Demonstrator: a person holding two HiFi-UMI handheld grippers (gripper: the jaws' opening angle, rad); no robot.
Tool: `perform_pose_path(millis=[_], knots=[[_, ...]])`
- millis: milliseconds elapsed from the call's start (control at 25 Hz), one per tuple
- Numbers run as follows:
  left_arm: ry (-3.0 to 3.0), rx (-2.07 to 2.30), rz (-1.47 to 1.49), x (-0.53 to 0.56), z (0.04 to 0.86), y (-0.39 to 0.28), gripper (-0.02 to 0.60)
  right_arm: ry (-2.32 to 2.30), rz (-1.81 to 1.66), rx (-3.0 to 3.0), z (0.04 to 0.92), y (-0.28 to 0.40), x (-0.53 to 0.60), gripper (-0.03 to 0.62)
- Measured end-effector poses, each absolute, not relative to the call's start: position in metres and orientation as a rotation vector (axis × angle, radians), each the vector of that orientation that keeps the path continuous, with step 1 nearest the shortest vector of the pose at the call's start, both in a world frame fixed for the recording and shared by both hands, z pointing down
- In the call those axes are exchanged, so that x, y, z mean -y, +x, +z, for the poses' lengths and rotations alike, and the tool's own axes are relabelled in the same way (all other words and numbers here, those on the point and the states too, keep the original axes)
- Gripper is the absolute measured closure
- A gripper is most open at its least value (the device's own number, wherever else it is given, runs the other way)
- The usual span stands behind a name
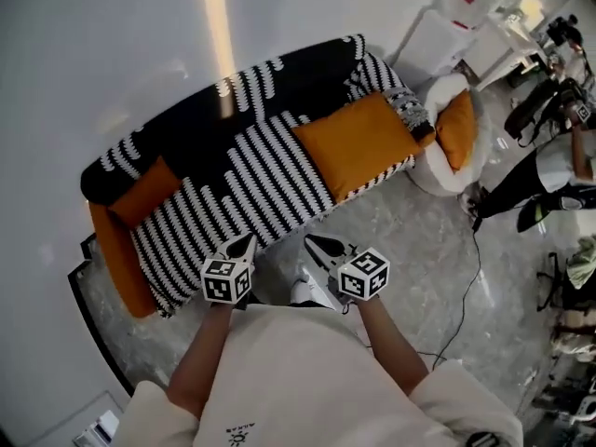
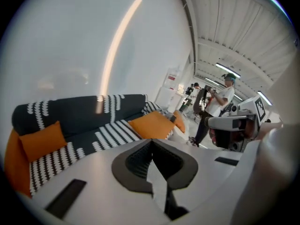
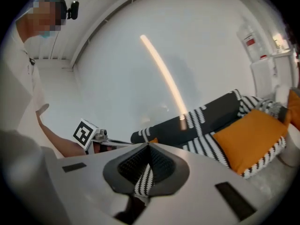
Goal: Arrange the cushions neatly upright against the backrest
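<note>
Fingers (image 2: 137, 165) pressed together; orange cushion (image 1: 358, 142) lies flat along the seat (image 1: 270, 180).

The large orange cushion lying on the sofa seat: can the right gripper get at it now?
Probably yes: only floor lies between the right gripper and the large orange cushion, but the gripper is shut.

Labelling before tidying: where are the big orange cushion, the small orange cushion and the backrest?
big orange cushion (image 1: 358, 147): head view, middle of its top face.
small orange cushion (image 1: 144, 192): head view, centre of its front.
backrest (image 1: 279, 87): head view, black middle stretch.
</note>
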State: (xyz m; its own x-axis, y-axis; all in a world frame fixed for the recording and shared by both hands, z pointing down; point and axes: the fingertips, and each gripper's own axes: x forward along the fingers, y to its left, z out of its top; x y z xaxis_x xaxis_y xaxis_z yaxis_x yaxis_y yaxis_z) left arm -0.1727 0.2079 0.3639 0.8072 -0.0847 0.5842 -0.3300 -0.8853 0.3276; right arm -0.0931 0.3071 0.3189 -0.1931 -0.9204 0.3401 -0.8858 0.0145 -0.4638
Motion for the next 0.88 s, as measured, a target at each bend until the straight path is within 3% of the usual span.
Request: perform_pose_path(millis=[440,880], knots=[[2.702,-0.197,0.992,-0.333,0.366,-0.015,0.563,-2.392,-0.983,-1.47,0.354,0.036,-0.492,0.571],[2.668,-0.433,1.077,-0.343,0.389,0.131,0.563,-2.497,-1.14,-1.25,0.374,0.157,-0.5,0.571]])
